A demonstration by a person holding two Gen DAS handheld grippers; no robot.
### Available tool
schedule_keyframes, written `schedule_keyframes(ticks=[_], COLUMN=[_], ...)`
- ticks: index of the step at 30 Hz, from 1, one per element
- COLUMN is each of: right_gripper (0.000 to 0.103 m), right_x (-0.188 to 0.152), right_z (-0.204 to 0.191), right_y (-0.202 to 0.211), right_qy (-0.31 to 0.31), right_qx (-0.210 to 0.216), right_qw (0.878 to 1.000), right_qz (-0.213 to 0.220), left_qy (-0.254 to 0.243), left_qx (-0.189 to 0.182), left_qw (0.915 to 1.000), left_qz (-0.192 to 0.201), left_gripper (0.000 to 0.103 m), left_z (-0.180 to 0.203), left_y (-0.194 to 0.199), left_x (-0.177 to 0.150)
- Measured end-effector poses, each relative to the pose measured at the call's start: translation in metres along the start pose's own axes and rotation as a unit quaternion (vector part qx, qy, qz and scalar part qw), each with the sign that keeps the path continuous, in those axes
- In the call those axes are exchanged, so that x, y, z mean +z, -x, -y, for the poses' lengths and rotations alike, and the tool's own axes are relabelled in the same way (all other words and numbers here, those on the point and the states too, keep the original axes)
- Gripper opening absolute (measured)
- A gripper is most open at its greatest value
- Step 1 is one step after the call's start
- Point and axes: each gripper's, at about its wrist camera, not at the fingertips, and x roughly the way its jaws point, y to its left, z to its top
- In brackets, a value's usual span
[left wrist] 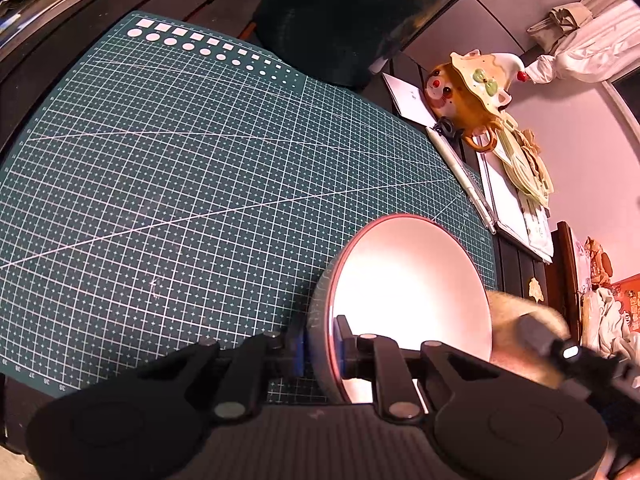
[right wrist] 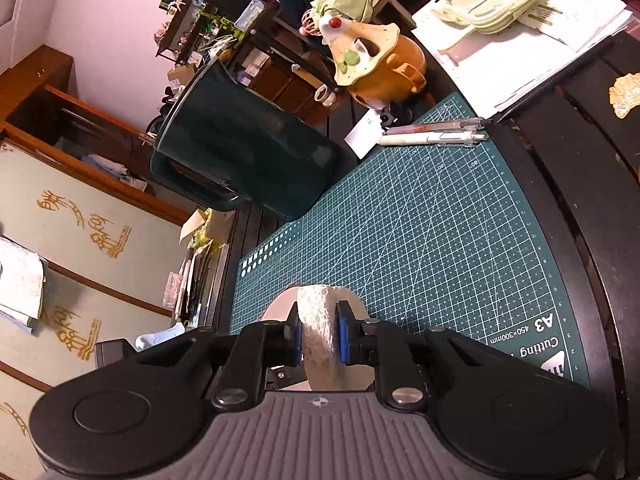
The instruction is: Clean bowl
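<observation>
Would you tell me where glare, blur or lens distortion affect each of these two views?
Left wrist view: a bright glare washes out the inside of the bowl, the sponge at its right is smeared by motion blur, and the mat grid bows with the fisheye. Right wrist view: the sponge is sharp between the pads, the mat lines curve, and the corners go dark.

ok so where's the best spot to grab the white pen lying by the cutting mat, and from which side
Take the white pen around the middle of its barrel, coming from above with the fingers across its width. It lies flat at the edge of the cutting mat, close beside a clear pen, so a low side approach would probably bump that one.
</observation>
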Motion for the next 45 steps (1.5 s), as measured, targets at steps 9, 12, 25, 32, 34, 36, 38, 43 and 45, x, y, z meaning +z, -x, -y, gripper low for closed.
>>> schedule_keyframes(ticks=[9,12,25,32,34,36,38,43,45], right_gripper=[0.017,0.017,0.017,0.018,0.018,0.018,0.018,0.017,0.018], right_x=[0.002,0.001,0.006,0.002,0.005,0.005,0.002,0.005,0.005], right_z=[0.008,0.011,0.013,0.013,0.01,0.01,0.013,0.01,0.01], right_y=[0.003,-0.003,0.008,0.0,0.006,0.007,0.0,0.009,0.009], right_qy=[-0.035,-0.048,-0.065,-0.058,-0.054,-0.051,-0.055,-0.058,-0.055], right_qx=[0.016,0.008,0.032,0.019,0.028,0.032,0.018,0.029,0.032], right_qw=[0.999,0.999,0.997,0.998,0.998,0.998,0.998,0.998,0.998], right_qz=[0.006,-0.005,0.011,0.0,0.009,0.016,0.004,0.017,0.02], left_qy=[-0.002,-0.001,-0.003,0.0,-0.002,-0.002,-0.002,-0.005,-0.004], left_qx=[0.0,-0.001,0.0,0.0,0.001,0.002,0.003,0.004,0.003], left_qw=[1.0,1.0,1.0,1.0,1.0,1.0,1.0,1.0,1.0], left_qz=[0.0,0.001,0.001,0.002,0.002,0.003,0.002,0.002,0.001], left_gripper=[0.015,0.014,0.014,0.014,0.015,0.015,0.015,0.015,0.015], left_z=[-0.001,-0.002,-0.003,-0.002,-0.002,-0.002,-0.001,0.002,0.004], left_y=[0.0,0.0,-0.002,-0.003,-0.004,-0.004,-0.004,-0.003,-0.004], left_x=[0.0,0.0,0.001,0.002,0.001,0.002,0.002,0.003,0.005])
